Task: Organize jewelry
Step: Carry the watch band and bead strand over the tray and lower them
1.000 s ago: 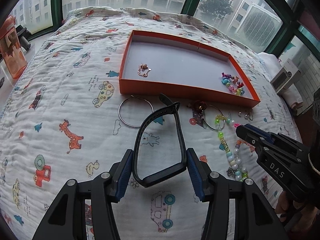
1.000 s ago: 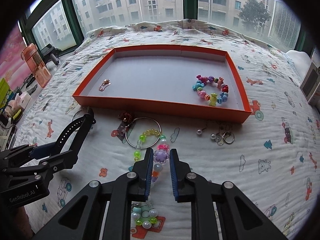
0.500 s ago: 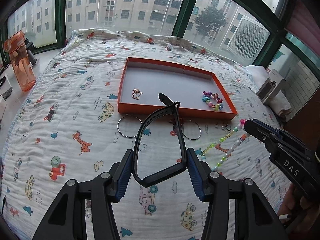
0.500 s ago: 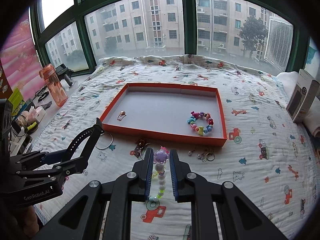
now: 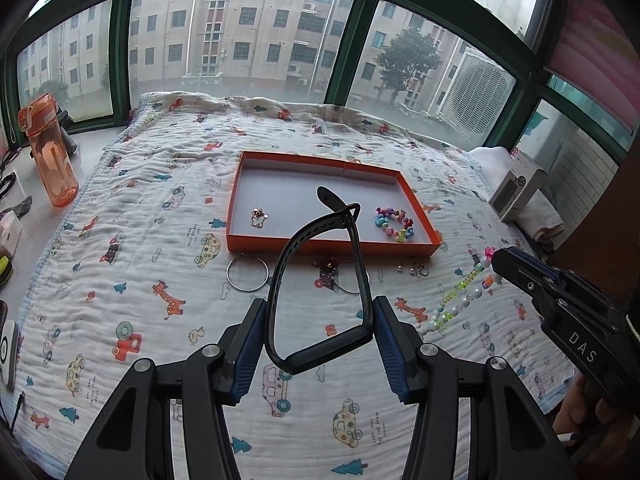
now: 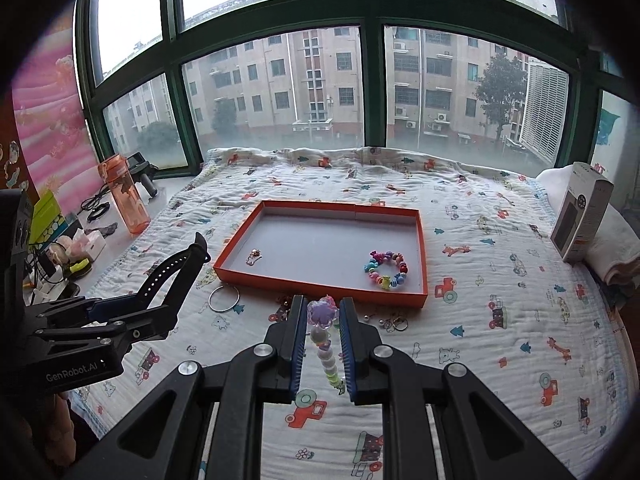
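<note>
Holding one strap [image 5: 320,292], one bead-string [image 6: 326,344].

Black claw [image 5: 320,344] arms, blue ribbed pads [image 5: 252,344], silver screws.

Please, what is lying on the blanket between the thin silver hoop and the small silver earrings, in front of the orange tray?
In the left wrist view, a second silver hoop with a small red charm, partly hidden behind the held black strap.
</note>
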`<state>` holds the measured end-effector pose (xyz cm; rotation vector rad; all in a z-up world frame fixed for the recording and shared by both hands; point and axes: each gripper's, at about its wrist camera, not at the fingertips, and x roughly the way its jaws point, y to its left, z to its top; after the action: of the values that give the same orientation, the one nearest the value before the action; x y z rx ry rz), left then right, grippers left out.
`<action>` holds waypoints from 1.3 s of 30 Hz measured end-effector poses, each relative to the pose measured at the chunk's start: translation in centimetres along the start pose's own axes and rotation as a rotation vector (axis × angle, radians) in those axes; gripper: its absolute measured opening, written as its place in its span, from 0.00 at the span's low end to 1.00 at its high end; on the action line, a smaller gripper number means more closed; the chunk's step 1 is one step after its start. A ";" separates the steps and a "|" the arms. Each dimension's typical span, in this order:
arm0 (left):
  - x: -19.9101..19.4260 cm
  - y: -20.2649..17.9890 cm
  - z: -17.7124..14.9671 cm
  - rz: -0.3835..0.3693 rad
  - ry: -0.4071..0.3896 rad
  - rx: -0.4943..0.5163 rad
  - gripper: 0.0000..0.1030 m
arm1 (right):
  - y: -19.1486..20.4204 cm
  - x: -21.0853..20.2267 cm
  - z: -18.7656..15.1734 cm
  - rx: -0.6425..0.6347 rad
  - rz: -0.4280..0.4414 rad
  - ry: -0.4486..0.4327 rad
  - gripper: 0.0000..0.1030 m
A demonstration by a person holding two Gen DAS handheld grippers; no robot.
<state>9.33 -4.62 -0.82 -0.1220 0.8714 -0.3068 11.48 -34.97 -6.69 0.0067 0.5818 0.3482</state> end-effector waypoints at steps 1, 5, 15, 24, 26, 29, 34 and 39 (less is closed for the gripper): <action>-0.2 -0.2 0.1 -0.001 -0.003 0.003 0.54 | -0.1 -0.1 0.1 0.001 -0.002 -0.003 0.19; -0.8 -0.7 0.4 -0.004 -0.018 0.015 0.54 | -0.5 -0.8 0.3 0.004 0.000 -0.017 0.19; -0.7 -1.1 2.3 -0.004 -0.037 0.033 0.54 | -0.7 -1.0 1.7 -0.017 -0.011 -0.039 0.19; 0.8 -0.7 5.5 0.005 -0.053 0.052 0.54 | -1.4 0.2 4.0 -0.020 0.003 -0.045 0.19; 1.3 -0.4 6.5 0.014 -0.061 0.058 0.54 | -1.6 0.7 4.7 -0.016 0.014 -0.044 0.19; 2.3 0.2 8.4 0.029 -0.069 0.066 0.54 | -1.8 1.7 5.9 -0.016 0.027 -0.041 0.19; 5.0 1.7 11.6 0.039 -0.067 0.070 0.54 | -1.5 3.7 7.8 -0.030 0.039 -0.039 0.19; 8.8 3.0 14.4 0.033 -0.035 0.061 0.54 | -1.3 6.2 9.5 -0.035 0.053 -0.029 0.19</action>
<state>26.35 -4.80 1.31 -0.0568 0.8275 -0.2994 21.82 -33.29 -2.24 -0.0062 0.5480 0.4087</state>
